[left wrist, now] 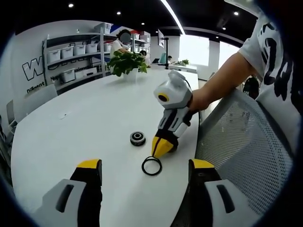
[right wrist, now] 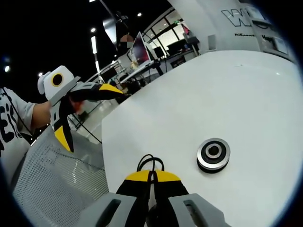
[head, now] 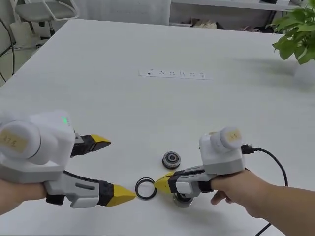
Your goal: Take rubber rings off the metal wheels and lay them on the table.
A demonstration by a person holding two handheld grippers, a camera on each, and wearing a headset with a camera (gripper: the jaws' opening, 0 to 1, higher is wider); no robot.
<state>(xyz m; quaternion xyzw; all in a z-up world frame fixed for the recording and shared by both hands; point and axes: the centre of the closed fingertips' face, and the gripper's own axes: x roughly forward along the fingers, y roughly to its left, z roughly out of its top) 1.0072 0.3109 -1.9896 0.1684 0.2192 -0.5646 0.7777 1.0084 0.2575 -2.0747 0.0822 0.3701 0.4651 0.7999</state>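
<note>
Left gripper (head: pixel 109 168): held over the near edge of the desk (head: pixel 147 108), jaws spread wide, nothing gripped.

Rubber ring (head: pixel 137 189): seen flat on the desk near the near edge, between the two grippers.

Right gripper (head: pixel 158 183): jaws clenched, tips met on the ring's right rim; the rim appears pinched.

Metal wheel (head: pixel 171 159): set just beyond the ring, farther from the near edge, black band noted round it.

Second wheel (head: pixel 182 201): partly hidden under the right gripper.

Plant (head: pixel 295 37): noted at the far right corner.
</note>
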